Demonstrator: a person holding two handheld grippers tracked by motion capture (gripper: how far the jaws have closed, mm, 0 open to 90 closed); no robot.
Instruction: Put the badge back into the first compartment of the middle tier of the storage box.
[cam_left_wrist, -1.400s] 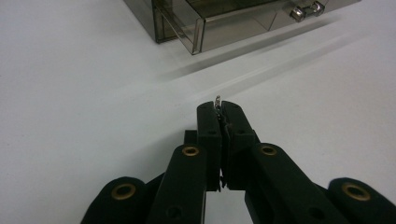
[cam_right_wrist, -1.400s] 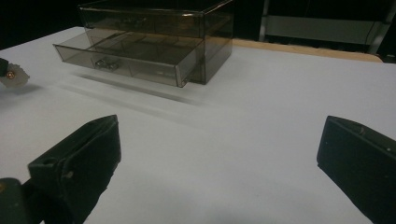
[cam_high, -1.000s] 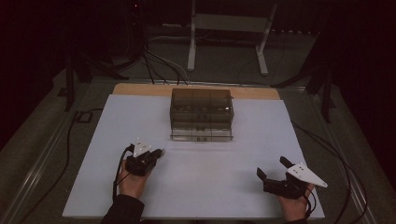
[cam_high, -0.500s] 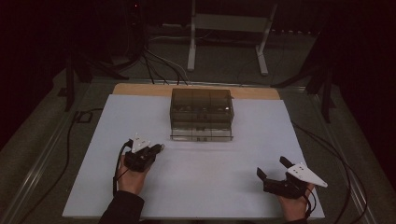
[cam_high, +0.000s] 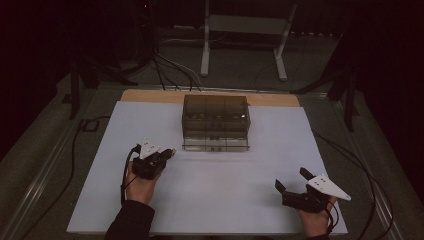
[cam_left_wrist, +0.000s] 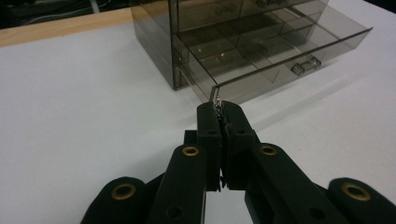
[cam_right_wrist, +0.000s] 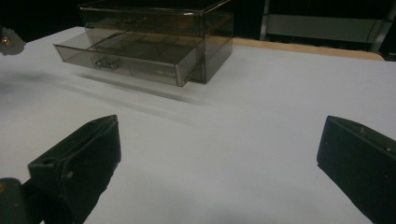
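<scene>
Your left gripper has crept forward across the white desk over the last second, and now its tip sits just short of the near left corner of the open bottom drawer. Its fingers are pressed together, and there's a tiny glinting thing nipped right at the tips, too small to identify. In the high view you see that left gripper angled towards the smoky clear drawer box, which stands at the middle of the far part of the desk, its lowest drawer pulled out towards you. The drawer is split into compartments, and I can't tell whether anything lies in them.

Your right gripper hasn't budged: it waits at the near right of the desk, well apart from the box, fingers spread wide with nothing between them.

So the advance reads as a delivery run. My judgement: you're bringing that small piece to the drawer, and the next move calls for lifting the tip over the drawer's front wall before you let go, or the piece lands on the desk instead.
</scene>
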